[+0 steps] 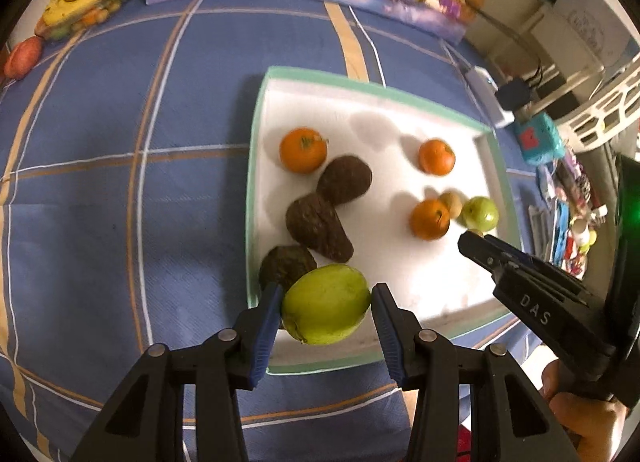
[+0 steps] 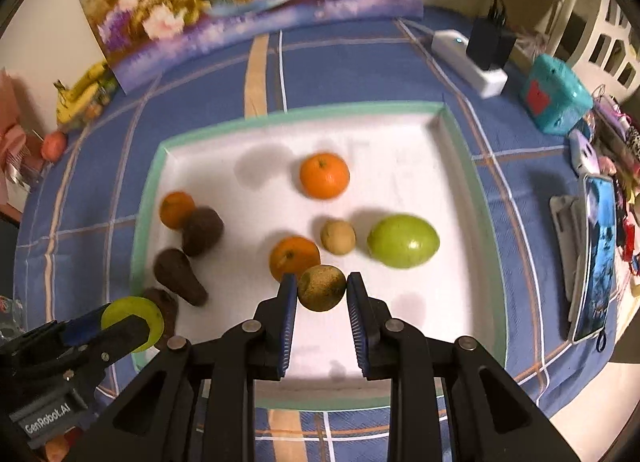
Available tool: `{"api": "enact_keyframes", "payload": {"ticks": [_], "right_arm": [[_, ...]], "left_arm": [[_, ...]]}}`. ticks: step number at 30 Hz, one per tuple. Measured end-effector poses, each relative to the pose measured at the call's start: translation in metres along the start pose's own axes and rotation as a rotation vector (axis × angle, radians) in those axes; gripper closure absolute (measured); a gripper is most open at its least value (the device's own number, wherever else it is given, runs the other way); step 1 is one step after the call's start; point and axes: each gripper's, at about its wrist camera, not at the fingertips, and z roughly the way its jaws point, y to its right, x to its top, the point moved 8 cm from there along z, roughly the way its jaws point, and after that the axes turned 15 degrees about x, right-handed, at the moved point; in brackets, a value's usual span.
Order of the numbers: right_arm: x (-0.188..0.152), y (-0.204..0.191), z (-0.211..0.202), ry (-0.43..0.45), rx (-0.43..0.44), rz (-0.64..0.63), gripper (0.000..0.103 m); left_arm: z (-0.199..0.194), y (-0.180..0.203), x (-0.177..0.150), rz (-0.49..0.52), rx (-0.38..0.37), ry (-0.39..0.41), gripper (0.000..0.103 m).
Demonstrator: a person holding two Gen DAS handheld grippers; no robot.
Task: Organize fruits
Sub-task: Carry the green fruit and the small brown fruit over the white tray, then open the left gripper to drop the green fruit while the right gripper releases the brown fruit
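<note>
My left gripper (image 1: 326, 302) clamps a smooth green guava (image 1: 326, 304) across its middle, above the tray (image 1: 256, 165) corner, three rough dark avocados (image 1: 318, 227) just beyond it. My right gripper (image 2: 322, 288) pinches a small, speckled brown fruit (image 2: 322, 288), with oranges (image 2: 294, 258) and a second guava (image 2: 403, 241) ahead. Both fruits look firm, light and roundish, liable to slip, so I would grip at the widest part.
</note>
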Motion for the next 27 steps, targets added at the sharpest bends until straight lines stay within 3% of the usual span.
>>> {"api": "enact_keyframes", "payload": {"ticks": [16,27], "right_arm": [[-0.017,0.016,0.028,-0.096,-0.022,0.037,0.076],[-0.018,0.019,0.028,-0.096,-0.023,0.041,0.076]], "left_arm": [[0.013,0.010,-0.013,0.079,0.047,-0.019,0.054],[0.015,0.012,-0.011,0.085,0.056,-0.018,0.054]]}}
